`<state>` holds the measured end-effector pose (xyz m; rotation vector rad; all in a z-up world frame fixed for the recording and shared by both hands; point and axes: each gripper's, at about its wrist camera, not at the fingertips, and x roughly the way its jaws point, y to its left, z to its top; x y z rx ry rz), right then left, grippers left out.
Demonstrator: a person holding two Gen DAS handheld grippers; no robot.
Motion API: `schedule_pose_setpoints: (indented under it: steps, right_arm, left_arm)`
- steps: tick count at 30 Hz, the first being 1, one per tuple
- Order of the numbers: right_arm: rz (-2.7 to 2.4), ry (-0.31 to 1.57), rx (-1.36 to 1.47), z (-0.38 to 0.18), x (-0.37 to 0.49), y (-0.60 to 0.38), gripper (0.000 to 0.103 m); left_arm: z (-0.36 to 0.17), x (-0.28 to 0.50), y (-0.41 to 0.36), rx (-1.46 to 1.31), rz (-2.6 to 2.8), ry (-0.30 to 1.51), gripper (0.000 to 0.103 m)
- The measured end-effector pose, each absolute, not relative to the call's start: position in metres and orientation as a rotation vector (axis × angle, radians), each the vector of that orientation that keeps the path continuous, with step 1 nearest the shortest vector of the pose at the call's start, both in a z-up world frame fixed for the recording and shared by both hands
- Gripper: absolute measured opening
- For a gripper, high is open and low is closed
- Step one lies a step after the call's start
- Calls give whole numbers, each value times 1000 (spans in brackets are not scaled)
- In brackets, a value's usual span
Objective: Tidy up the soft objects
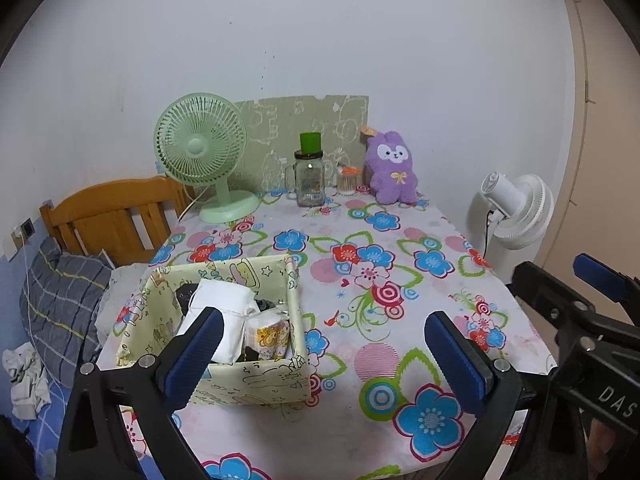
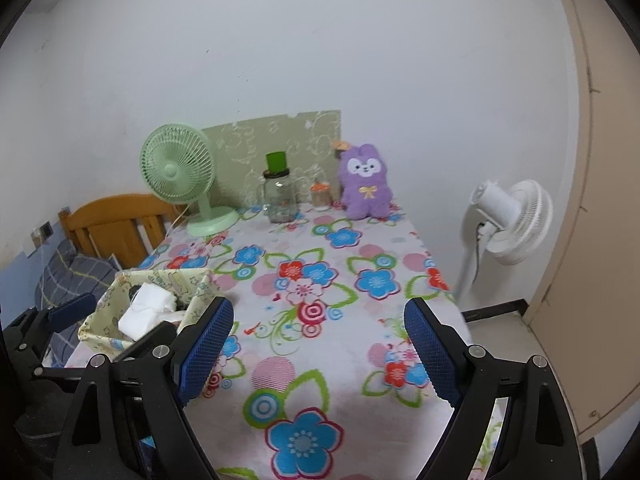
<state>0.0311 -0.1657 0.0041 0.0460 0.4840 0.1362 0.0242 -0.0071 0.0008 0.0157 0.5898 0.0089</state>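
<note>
A pale yellow fabric box (image 1: 248,380) sits at the table's front left and holds a white folded cloth (image 1: 222,308), a small cartoon-printed pack (image 1: 268,338) and dark items. It also shows in the right wrist view (image 2: 100,320). A purple plush toy (image 1: 392,168) sits upright at the table's back right (image 2: 366,182). My left gripper (image 1: 324,356) is open and empty, just in front of the box. My right gripper (image 2: 318,350) is open and empty above the table's front, to the right of the box.
The table has a flowered cloth (image 1: 360,272). At the back stand a green desk fan (image 1: 200,152), a glass jar with a green cap (image 1: 310,176) and a small cup (image 1: 346,180). A white floor fan (image 1: 516,212) stands right. A bed with pillow (image 1: 60,312) lies left.
</note>
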Motion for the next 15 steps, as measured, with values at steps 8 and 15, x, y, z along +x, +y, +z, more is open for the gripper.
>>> schedule_pose_setpoints:
  steps: [8, 15]
  right_arm:
    - [99, 435, 61, 16, 10, -180, 94]
    - [80, 407, 58, 21, -6, -182, 97]
  left_arm:
    - [16, 7, -1, 7, 23, 536, 103]
    - [22, -6, 4, -18, 22, 508, 103]
